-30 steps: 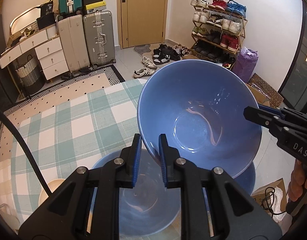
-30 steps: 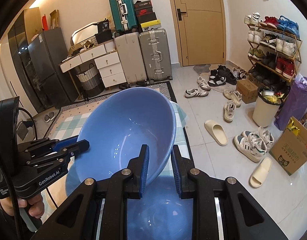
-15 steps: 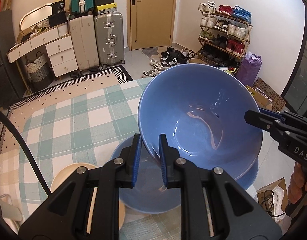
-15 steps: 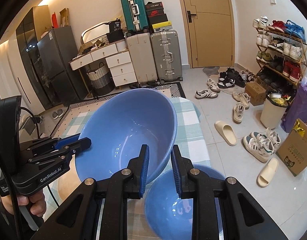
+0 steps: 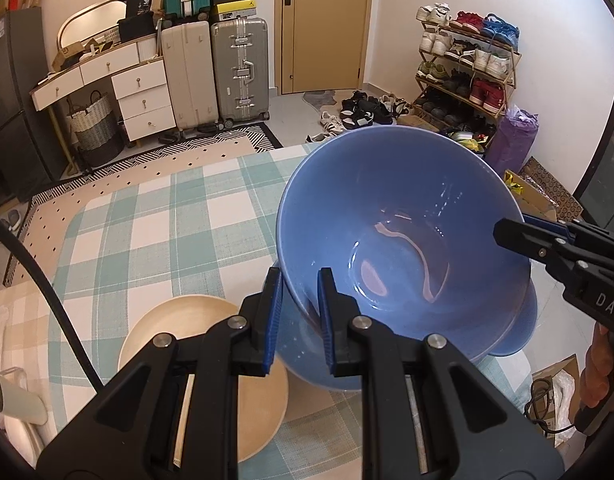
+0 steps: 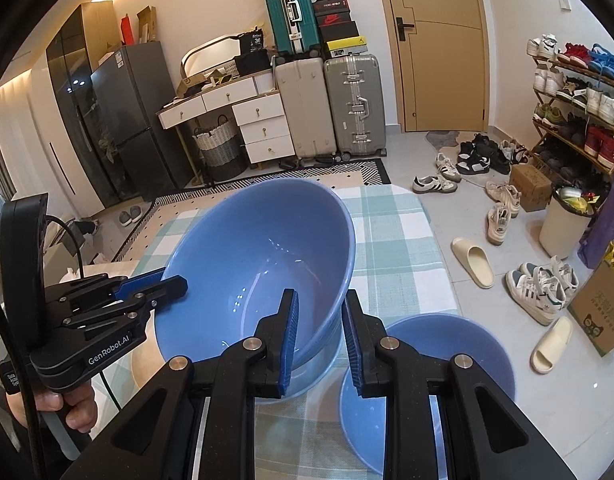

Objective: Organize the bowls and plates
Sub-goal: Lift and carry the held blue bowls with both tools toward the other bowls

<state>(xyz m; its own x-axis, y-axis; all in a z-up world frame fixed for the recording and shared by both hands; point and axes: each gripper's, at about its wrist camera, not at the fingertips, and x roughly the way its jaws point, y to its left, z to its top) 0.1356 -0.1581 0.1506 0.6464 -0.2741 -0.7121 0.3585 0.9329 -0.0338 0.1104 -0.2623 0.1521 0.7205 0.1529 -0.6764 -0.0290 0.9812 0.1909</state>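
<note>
Blue bowl point(image 5: 403, 240): rim clamped by left tongs point(image 5: 299, 300), marked "GenRobot.AI", and right tongs point(image 6: 319, 320), marked "DAS"; second blue bowl point(image 6: 447, 360) beneath.

Held bowl point(image 5: 403, 240) sits between the two grippers, above the table point(image 5: 155, 220): left gripper point(image 5: 300, 312) pinches its near-left rim, right gripper point(image 6: 319, 334) pinches the opposite rim. Bowl tilted, opening toward the cameras. Second bowl point(image 6: 427, 384) rests on the table below and to the right of the held one, at the table's right edge. Plate point(image 5: 195, 360) lies on the table to the left of both bowls, near the front edge. Mug point(image 5: 15, 396) lies on its side further left. Suitcases point(image 6: 331, 108) stand against the far wall behind the table; shoe rack point(image 5: 467, 76) on the right.
</note>
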